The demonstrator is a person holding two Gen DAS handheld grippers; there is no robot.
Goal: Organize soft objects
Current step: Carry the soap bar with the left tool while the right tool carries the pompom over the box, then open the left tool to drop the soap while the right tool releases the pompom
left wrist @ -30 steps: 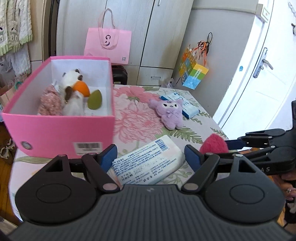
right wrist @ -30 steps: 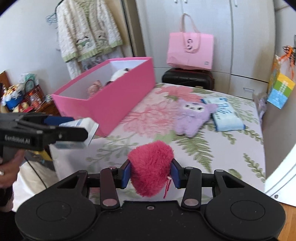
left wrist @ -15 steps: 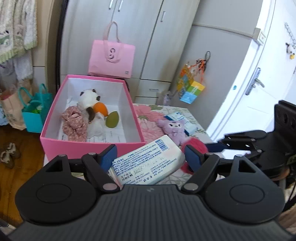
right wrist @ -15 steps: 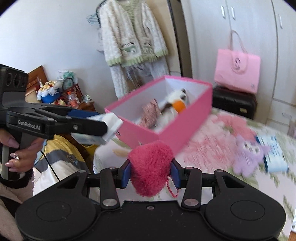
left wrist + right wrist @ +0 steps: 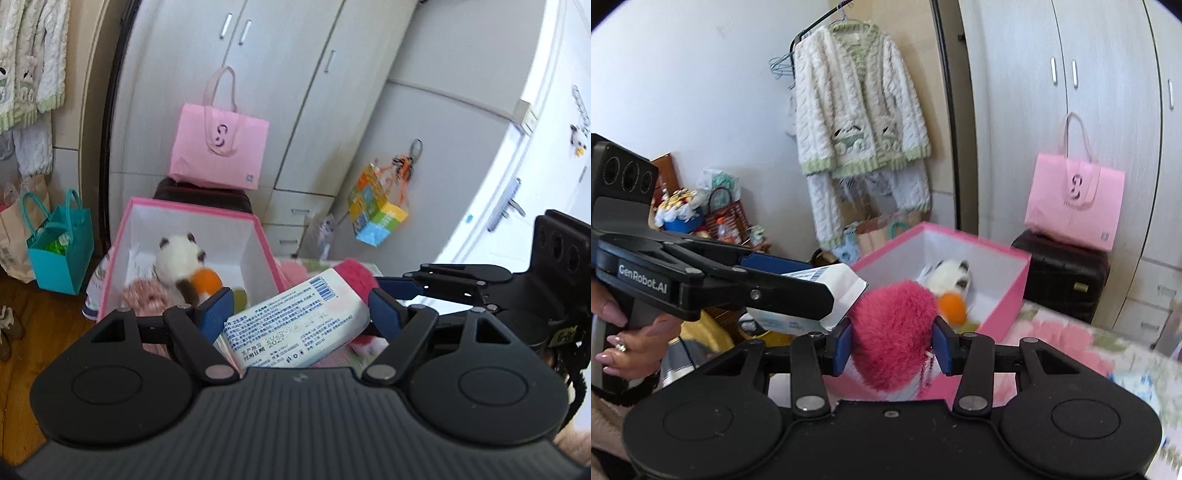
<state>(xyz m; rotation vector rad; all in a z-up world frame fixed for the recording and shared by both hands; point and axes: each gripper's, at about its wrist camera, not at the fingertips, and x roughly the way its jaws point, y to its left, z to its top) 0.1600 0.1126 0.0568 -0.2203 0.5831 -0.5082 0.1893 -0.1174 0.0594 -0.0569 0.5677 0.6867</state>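
My left gripper (image 5: 301, 314) is shut on a white tissue pack (image 5: 295, 325) with a barcode and holds it above the near edge of the pink box (image 5: 258, 236). My right gripper (image 5: 892, 345) is shut on a fluffy red heart plush (image 5: 892, 332), right beside the left gripper (image 5: 820, 295) and its pack (image 5: 842, 291). The red plush also shows in the left wrist view (image 5: 356, 273) behind the pack. The pink box (image 5: 1004, 295) holds a white plush cat (image 5: 177, 258) with an orange ball (image 5: 207, 280), a pink scrunchie (image 5: 144, 299) and a green piece.
A pink tote bag (image 5: 219, 155) sits on a black case (image 5: 1067, 277) behind the box. A teal bag (image 5: 61, 254) stands on the floor at left. A knit cardigan (image 5: 857, 107) hangs on the wall. The floral tablecloth (image 5: 1071, 332) lies to the right.
Both grippers have risen and moved over toward the pink box with their loads. The purple plush and blue pack on the table have dropped out of view.
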